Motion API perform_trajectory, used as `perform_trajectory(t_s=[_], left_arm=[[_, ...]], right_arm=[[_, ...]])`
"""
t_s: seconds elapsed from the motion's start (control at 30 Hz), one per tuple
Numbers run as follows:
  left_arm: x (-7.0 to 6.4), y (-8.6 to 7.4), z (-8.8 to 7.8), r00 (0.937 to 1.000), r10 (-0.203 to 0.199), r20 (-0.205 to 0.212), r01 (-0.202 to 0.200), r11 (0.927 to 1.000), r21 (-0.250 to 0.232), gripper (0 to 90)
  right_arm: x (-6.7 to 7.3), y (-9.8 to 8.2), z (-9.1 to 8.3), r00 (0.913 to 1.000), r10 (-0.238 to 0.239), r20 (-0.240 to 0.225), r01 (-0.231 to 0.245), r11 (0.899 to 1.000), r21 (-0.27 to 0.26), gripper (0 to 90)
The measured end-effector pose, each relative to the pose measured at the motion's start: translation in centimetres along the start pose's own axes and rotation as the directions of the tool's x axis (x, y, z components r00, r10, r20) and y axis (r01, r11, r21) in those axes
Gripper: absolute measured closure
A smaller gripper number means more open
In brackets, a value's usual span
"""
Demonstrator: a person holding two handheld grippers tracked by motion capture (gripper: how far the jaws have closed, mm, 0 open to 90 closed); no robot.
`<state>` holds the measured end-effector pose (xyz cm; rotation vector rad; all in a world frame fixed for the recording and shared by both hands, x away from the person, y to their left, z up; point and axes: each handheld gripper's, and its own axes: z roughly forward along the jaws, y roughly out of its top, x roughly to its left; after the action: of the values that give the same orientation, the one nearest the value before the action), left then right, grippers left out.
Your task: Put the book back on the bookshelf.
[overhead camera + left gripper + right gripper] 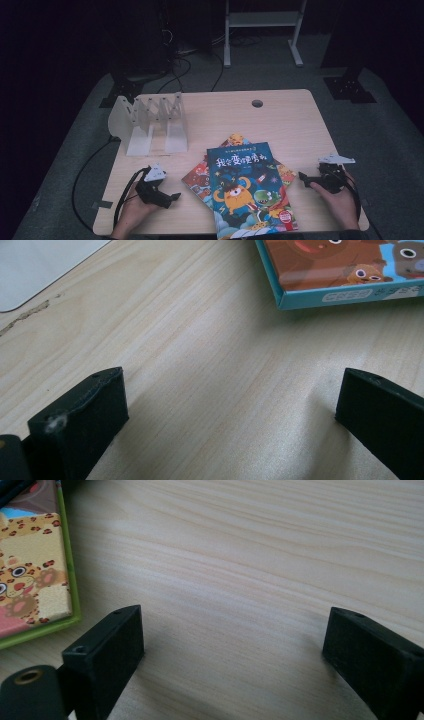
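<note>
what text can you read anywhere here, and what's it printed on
"我会变得更勇敢": my best reading of the large white title on the blue picture book on top of the pile; the last characters are blurred.
Small line above that title: too small to read.
Red round sticker near the cover's lower right corner: too small to read.
White label on the teal book edge in the left gripper view: blurred, unreadable.
Book rack and table: no text.

Lab recording room, dark walls (blacked out), floor cables (175, 70), metal stand (262, 30)
</note>
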<state>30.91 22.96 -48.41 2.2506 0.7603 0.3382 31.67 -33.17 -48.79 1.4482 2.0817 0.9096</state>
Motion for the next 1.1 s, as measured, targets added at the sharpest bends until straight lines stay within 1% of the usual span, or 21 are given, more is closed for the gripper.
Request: perform_trajectory(t_s=[0.4,0.43,0.47,0.5,0.53,0.57,0.63,0.7,0.77,0.83,0.93,1.0,1.03,1.1], left_arm=[[0.0,0.0,0.0,0.9998,-0.012,-0.014,0.012,0.9999,0.0,0.0],[0.0,0.0,0.0,0.9997,-0.016,-0.017,0.016,0.9999,0.0,0.0],[0.0,0.0,-0.1,0.9996,-0.018,-0.02,0.018,0.9998,0.0,0.0],[0.0,-0.1,-0.1,0.9995,-0.021,-0.022,0.021,0.9998,-0.001,0.0],[0.0,-0.1,-0.1,0.9995,-0.021,-0.023,0.021,0.9998,-0.001,0.0],[0.0,-0.1,-0.1,0.9995,-0.021,-0.022,0.021,0.9998,-0.001,0.0],[0.0,-0.1,-0.1,0.9995,-0.022,-0.022,0.022,0.9998,-0.001,0.0],[0.0,0.0,0.0,0.9995,-0.022,-0.023,0.022,0.9998,0.0,0.0],[0.0,0.0,0.0,0.9995,-0.022,-0.023,0.022,0.9997,0.0,0.0],[0.0,0.0,0.0,0.9995,-0.023,-0.024,0.023,0.9997,0.0,0.0],[0.0,0.0,0.0,0.9995,-0.023,-0.024,0.023,0.9997,0.0,0.0],[0.0,0.0,0.0,0.9995,-0.023,-0.024,0.023,0.9997,0.0,0.0],[0.0,0.0,0.0,0.9995,-0.023,-0.024,0.023,0.9997,0.0,0.0],[0.0,0.0,0.0,0.9995,-0.023,-0.024,0.023,0.9997,0.0,0.0]], right_arm=[[0.1,0.0,-0.1,1.0,0.007,0.006,-0.007,1.0,0.0,9.0],[0.1,0.0,-0.1,0.9999,0.009,0.006,-0.009,1.0,-0.001,11.8],[0.1,-0.1,-0.2,1.0,0.007,0.005,-0.007,1.0,-0.009,17.4],[0.1,-0.1,-0.3,1.0,0.009,0.002,-0.009,1.0,-0.013,20.9],[0.1,-0.1,-0.4,1.0,0.007,0.003,-0.007,1.0,-0.014,21.4],[0.1,-0.1,-0.4,1.0,0.005,0.001,-0.005,1.0,-0.014,23.9],[0.1,0.0,-0.6,1.0,0.007,-0.006,-0.007,1.0,-0.015,31.8],[0.1,0.1,-0.7,0.9996,0.021,-0.017,-0.021,1.0,-0.011,36.6],[0.2,0.3,-0.9,0.9999,0.008,-0.015,-0.008,1.0,-0.021,41.8],[0.3,0.7,-1.2,0.9998,0.009,-0.017,-0.009,0.999,-0.033,47.5],[0.4,1.2,-1.5,0.9995,0.009,-0.032,-0.01,0.999,-0.043,55.5],[0.3,1.6,-1.7,0.9983,0.015,-0.056,-0.017,0.999,-0.04,58.8],[0.3,1.8,-1.8,0.9973,0.026,-0.069,-0.029,0.999,-0.038,62.0],[0.4,2.0,-1.9,0.9966,0.029,-0.077,-0.032,0.998,-0.049,70.1]])
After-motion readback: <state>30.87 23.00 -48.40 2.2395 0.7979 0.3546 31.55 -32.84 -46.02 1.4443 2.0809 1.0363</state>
